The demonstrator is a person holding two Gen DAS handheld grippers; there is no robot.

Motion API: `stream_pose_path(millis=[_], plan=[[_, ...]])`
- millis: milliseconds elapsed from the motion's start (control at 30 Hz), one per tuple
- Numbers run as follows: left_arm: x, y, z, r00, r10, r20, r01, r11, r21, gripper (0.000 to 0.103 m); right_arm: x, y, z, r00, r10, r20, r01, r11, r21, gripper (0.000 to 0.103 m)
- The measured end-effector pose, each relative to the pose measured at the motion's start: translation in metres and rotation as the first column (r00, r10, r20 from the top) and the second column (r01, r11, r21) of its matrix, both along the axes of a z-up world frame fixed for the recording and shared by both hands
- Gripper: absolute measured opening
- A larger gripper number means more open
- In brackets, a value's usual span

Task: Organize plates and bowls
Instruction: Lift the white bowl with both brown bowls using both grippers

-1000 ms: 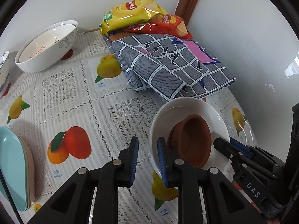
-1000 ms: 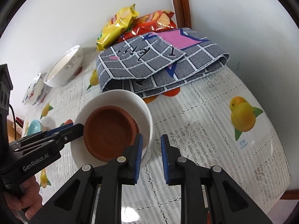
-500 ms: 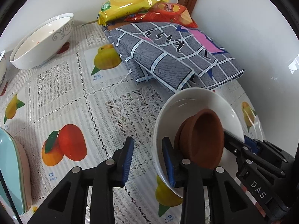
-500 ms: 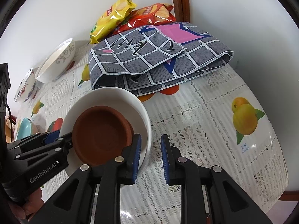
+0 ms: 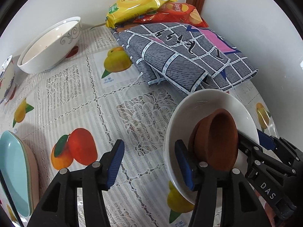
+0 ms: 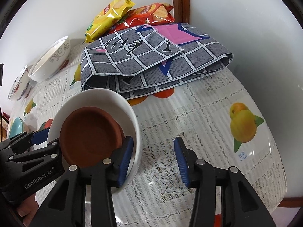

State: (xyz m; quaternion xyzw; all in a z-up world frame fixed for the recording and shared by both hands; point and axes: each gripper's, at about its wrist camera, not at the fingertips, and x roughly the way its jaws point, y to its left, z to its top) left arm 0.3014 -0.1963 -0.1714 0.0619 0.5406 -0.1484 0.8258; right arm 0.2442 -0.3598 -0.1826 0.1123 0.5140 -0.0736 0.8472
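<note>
A white bowl [image 5: 208, 102] [image 6: 106, 96] with a brown clay dish [image 5: 217, 136] [image 6: 89, 130] inside it sits on the fruit-print tablecloth, in front of a folded cloth. My left gripper [image 5: 149, 163] [image 6: 46, 140] straddles the bowl's left rim, one finger inside and one well outside. Its jaws are opening and the pads do not press the rim. My right gripper [image 6: 153, 158] [image 5: 251, 138] straddles the opposite rim the same way. Its jaws are also opening, and the outer finger stands clear of the bowl wall.
A folded grey checked cloth [image 5: 180, 56] lies just behind the bowl, with yellow [image 5: 138, 1] and red [image 5: 174, 13] chip bags by the wall. A large white patterned bowl [image 5: 49, 47] stands back left. Stacked teal plates [image 5: 15, 170] lie at the left edge.
Both grippers' jaws have spread from a narrow pinch on the white bowl's rim to a wide gap, letting go of it. The bowl and dish stay between the two grippers.
</note>
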Motion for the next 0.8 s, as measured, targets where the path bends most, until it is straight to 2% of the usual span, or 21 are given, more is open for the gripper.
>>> stream_pose_path(millis=[133, 233, 367, 467, 533, 633, 667, 800], plan=[[0.001, 0.004, -0.002, 1.000, 0.006, -0.013, -0.007, 0.999, -0.041, 0.053, -0.001, -0.003, -0.001, 1.000, -0.018, 0.011, 0.018, 1.000, -0.003, 0.052], [-0.001, 0.006, -0.003, 1.000, 0.006, -0.014, -0.007, 0.998, -0.068, 0.051, -0.004, -0.004, -0.002, 0.999, -0.014, 0.036, 0.014, 1.000, 0.005, 0.052], [-0.001, 0.004, -0.003, 1.000, -0.009, -0.027, 0.006, 0.996, -0.093, 0.041, -0.005, -0.002, -0.001, 0.998, -0.005, 0.059, 0.006, 1.000, -0.012, 0.052], [0.000, 0.002, -0.002, 0.998, -0.009, -0.055, 0.003, 0.994, -0.109, 0.034, -0.006, 0.000, -0.001, 0.997, -0.014, 0.076, 0.014, 1.000, 0.008, 0.041], [0.000, 0.001, -0.002, 0.998, -0.019, -0.065, 0.011, 0.992, -0.129, 0.029, -0.006, 0.001, -0.002, 0.997, -0.014, 0.080, 0.011, 0.999, 0.038, 0.030], [-0.001, -0.002, -0.003, 0.997, -0.035, -0.064, 0.027, 0.992, -0.125, 0.022, -0.005, 0.004, -0.001, 0.997, -0.009, 0.075, 0.004, 0.998, 0.055, 0.023], [-0.001, -0.003, -0.002, 0.997, -0.043, -0.064, 0.034, 0.991, -0.133, 0.015, -0.004, 0.005, -0.001, 0.997, -0.011, 0.072, 0.007, 0.998, 0.056, 0.022], [-0.004, -0.009, 0.000, 0.998, -0.043, -0.044, 0.037, 0.993, -0.116, 0.014, -0.002, 0.005, 0.000, 0.998, -0.012, 0.070, 0.006, 0.996, 0.091, 0.010]])
